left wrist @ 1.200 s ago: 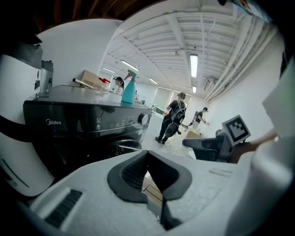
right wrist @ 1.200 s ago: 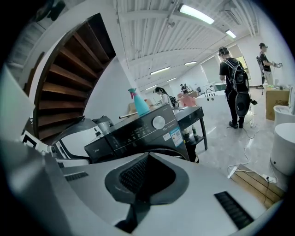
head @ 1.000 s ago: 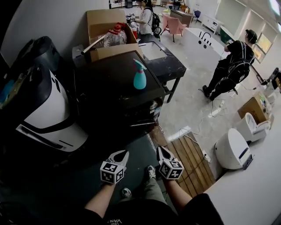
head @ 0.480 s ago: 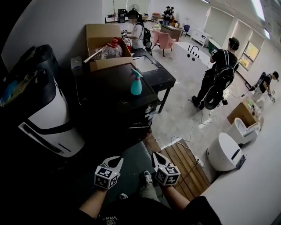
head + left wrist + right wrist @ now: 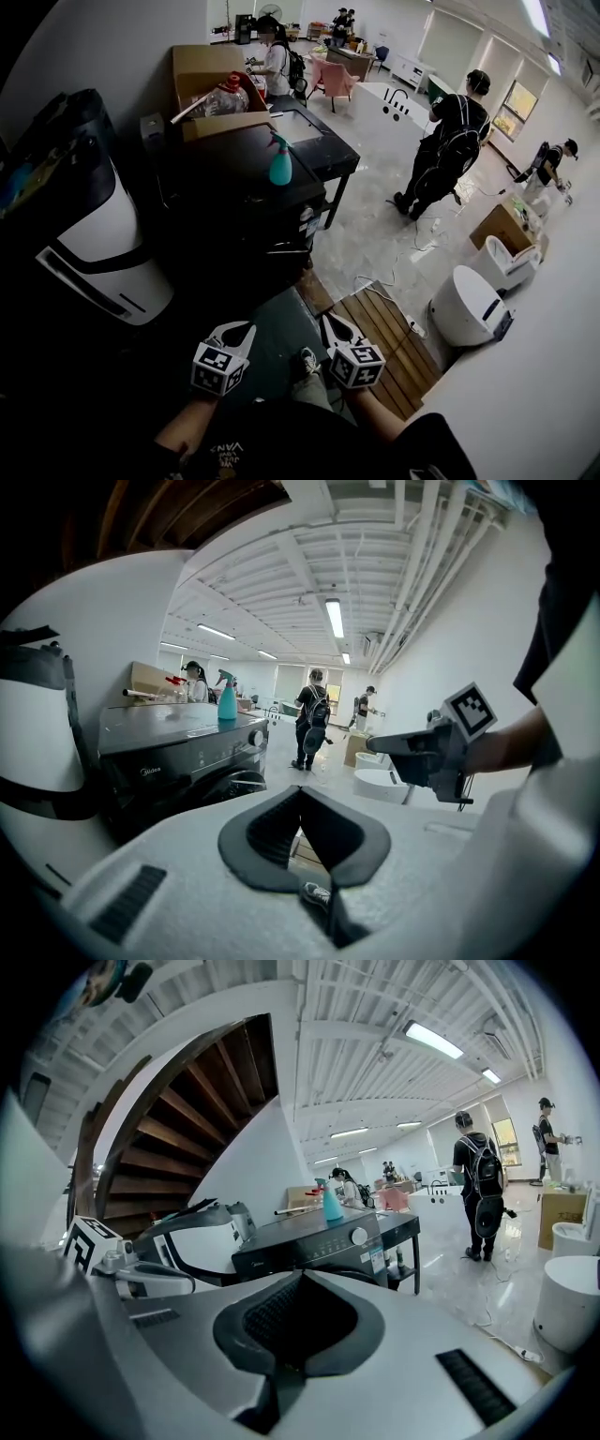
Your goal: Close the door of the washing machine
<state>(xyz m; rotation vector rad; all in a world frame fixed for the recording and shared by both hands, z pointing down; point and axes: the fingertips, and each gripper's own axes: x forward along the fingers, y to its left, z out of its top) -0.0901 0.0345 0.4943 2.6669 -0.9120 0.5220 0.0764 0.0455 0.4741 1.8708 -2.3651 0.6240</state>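
The black front-loading washing machine (image 5: 246, 192) stands ahead of me with a teal spray bottle (image 5: 280, 161) on its top. Its round door (image 5: 228, 786) shows low on the front in the left gripper view; whether it sits fully closed I cannot tell. My left gripper (image 5: 238, 331) and right gripper (image 5: 331, 324) hang side by side over the dark floor mat, well short of the machine, both shut with nothing between the jaws. In the right gripper view the machine (image 5: 319, 1239) lies straight beyond the shut jaws.
A white and black appliance (image 5: 103, 253) stands left of the machine, with a cardboard box (image 5: 211, 80) and a black table (image 5: 319, 145) behind it. To the right are a wooden pallet (image 5: 398, 342), floor cables, a white round appliance (image 5: 467, 305) and a person in black (image 5: 448, 141).
Both grippers stay shut and side by side, now slightly lower left in the picture. The view has shifted, so the machine sits further up and left. The person in black has walked on.
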